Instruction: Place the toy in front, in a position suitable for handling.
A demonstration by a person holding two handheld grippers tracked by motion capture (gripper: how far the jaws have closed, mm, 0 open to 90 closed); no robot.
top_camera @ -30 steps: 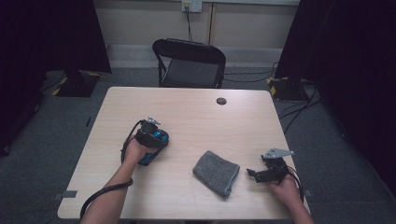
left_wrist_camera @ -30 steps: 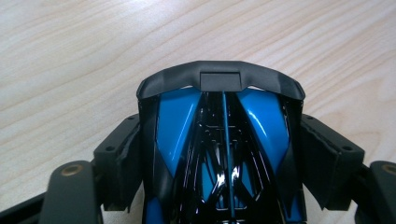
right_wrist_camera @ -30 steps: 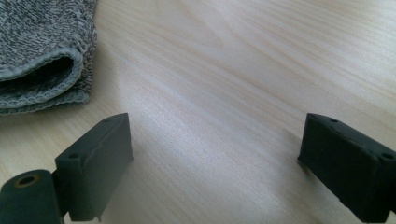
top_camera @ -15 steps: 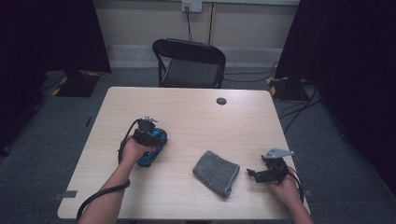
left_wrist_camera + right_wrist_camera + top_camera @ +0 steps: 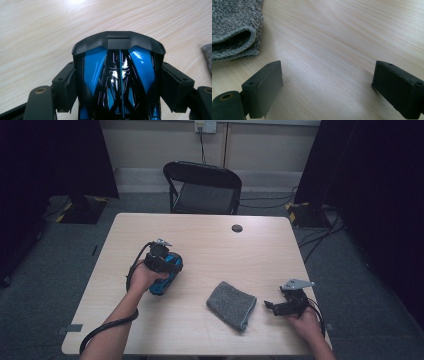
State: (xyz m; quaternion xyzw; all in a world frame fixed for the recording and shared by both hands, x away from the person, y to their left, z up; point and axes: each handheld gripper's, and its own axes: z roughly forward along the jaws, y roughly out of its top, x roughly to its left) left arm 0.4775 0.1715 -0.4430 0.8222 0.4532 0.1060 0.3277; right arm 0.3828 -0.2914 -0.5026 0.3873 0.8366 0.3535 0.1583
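High view. Table (image 5: 210, 240): light wood top, rectangular, with a small dark round cap (image 5: 237, 228) near its far edge. Left gripper (image 5: 161, 251): held in the person's left hand (image 5: 145, 277) over the left half of the table, its jaws clamped on a blue and black toy car (image 5: 165, 272); a cable trails from it along the forearm. Cloth (image 5: 231, 304): grey, folded, lying flat on the near middle of the table, well apart from the toy car and just left of the right gripper (image 5: 270, 306). Right gripper: held in the right hand (image 5: 302, 321) near the table's right front corner, jaws pointing toward the cloth, grey three-cornered plate on top. Folding chair (image 5: 204, 187): black, on the floor behind the table's far edge.

Left gripper view. Toy car (image 5: 119, 75): glossy blue and black shell with a dark bumper at the top, sitting between the two black jaws; both pads press against its sides. Wood surface shows beyond the toy car. Cloth (image 5: 208, 53): a grey corner at the right edge.

Right gripper view. Right gripper (image 5: 327, 85): jaws spread wide, bare wood between them, nothing gripped. Cloth (image 5: 234, 27): upper left, folded edge showing, apart from the left jaw.
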